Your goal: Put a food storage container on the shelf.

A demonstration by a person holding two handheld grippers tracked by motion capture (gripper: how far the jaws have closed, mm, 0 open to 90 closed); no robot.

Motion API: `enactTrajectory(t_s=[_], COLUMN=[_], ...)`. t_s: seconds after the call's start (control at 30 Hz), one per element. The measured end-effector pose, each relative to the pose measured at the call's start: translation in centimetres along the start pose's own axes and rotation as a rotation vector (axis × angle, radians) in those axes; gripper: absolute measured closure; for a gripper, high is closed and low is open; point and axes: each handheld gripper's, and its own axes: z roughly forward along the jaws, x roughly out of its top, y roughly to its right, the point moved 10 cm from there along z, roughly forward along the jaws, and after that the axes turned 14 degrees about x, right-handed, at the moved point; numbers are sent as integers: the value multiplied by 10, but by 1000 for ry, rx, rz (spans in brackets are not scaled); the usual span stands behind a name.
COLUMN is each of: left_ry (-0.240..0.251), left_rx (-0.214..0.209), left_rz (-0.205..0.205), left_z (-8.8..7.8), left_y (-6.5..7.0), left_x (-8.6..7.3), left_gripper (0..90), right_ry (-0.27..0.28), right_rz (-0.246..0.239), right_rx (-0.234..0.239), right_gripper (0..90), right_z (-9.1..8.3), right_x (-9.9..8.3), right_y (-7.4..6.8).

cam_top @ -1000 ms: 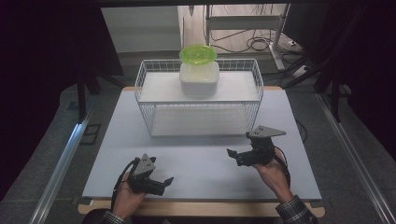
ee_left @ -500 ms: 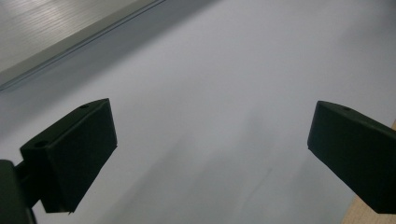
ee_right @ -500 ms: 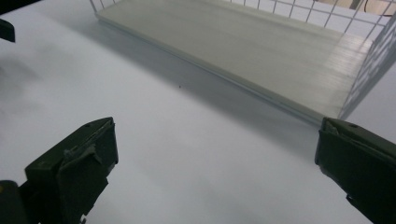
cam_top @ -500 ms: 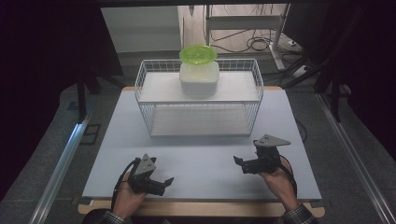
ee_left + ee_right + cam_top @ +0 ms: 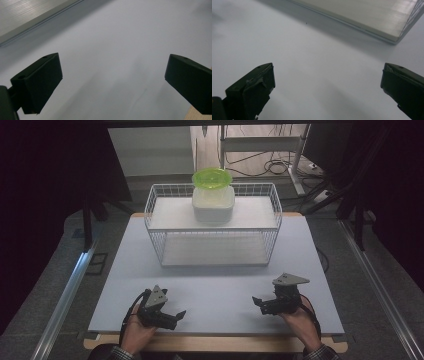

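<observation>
Both grippers, left gripper and right gripper, released, empty, at table 6 o'clock edge. Green bowl sits on white container in wire basket, 12 o'clock; placement looks done.

Your left gripper: your own hand beneath it hides its underside in the high view; in the left gripper view both jaws are cut off by the bottom and side edges.
Your right gripper: its jaw tips are too small in the high view to tell how far apart they stand; the right gripper view cuts both jaws at the frame edges.
Wire basket, ahead of your right gripper: one corner enters the right gripper view, the rest cut off by the top and right edges.
White container, far beyond both grippers: the green bowl on top hides its opening, so its contents cannot be told.
Your forearms: cut off by the bottom edge of the high view.
</observation>
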Motion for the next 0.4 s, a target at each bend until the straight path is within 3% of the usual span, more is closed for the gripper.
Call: enactTrajectory(t_s=[0.4], left_ry=[-8], left_rx=[5], left_rz=[3], left_z=[1], left_y=[0], left_x=[0], left_gripper=[11], right_ry=[-87], right_rz=[7], right_rx=[-21], right_gripper=[0], right_z=[5], right_x=[-20], right_y=[2])
